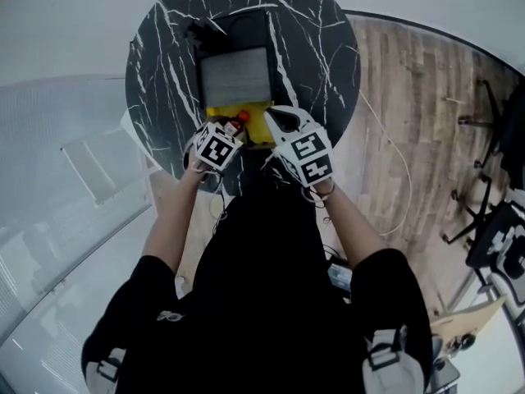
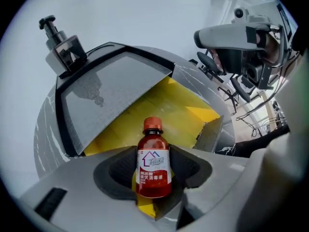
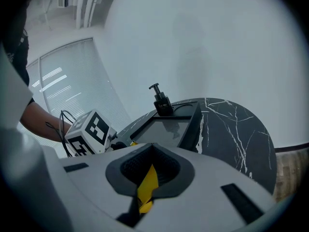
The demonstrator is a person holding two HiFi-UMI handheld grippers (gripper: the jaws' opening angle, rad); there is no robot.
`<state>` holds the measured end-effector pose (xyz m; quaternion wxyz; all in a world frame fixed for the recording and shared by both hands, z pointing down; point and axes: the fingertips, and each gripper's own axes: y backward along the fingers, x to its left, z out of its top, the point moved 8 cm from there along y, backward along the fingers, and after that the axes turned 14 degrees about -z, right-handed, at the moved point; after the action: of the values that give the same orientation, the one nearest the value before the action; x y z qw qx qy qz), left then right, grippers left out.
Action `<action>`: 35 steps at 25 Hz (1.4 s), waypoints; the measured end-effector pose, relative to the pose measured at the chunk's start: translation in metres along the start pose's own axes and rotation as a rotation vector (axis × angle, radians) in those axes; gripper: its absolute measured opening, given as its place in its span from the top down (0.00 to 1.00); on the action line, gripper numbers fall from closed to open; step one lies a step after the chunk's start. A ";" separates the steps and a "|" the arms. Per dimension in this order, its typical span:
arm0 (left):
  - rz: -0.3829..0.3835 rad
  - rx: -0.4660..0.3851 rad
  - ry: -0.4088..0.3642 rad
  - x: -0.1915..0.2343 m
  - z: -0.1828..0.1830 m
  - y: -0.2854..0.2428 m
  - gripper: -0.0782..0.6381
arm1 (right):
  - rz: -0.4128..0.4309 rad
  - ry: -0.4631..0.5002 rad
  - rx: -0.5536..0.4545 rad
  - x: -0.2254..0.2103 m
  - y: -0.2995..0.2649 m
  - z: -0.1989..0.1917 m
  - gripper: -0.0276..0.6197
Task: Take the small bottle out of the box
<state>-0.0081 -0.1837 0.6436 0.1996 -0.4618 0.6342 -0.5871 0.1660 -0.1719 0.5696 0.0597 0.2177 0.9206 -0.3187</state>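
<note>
1. Plainly, the left gripper [image 2: 154, 177] has its jaws closed on the small bottle [image 2: 153, 166]. The bottle stands upright at lower centre of the left gripper view, red cap up, gripped across its labelled body.
2. In the head view the bottle [image 1: 240, 120] sits at mid-frame, at the near edge of the box [image 1: 236, 74] on the round dark table [image 1: 164, 64]. Whether its base has cleared the yellow inside [image 2: 159, 105] cannot be told.
3. The right gripper [image 3: 149, 178] has its jaws drawn together, with a thin yellow strip between them. It looks to be pinching the box's front flap, likely to steady it.
4. To do the lift well, the person should probably raise the left gripper straight up. The bottle should stay vertical so it does not pivot in the pads.
5. The open grey lid [image 2: 111, 91] slopes across upper left of the left gripper view, so the lift should draw toward the person, away from it.
6. The right gripper would best hold the flap down until the bottle is clear, lest the light box rise with it.
</note>
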 end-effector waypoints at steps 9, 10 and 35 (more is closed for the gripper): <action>0.006 -0.163 0.115 -0.003 -0.008 0.018 0.60 | -0.001 0.040 0.012 0.019 0.001 0.004 0.96; 0.001 -0.179 0.126 -0.004 -0.010 0.020 0.60 | -0.005 0.043 0.010 0.022 0.003 0.004 0.96; -0.012 -0.039 0.153 -0.004 -0.006 -0.004 0.61 | -0.035 0.067 -0.054 0.021 0.024 0.010 0.96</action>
<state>-0.0094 -0.1770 0.6474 0.1381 -0.4233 0.6560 -0.6095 0.1576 -0.1535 0.5425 0.0293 0.2106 0.9340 -0.2873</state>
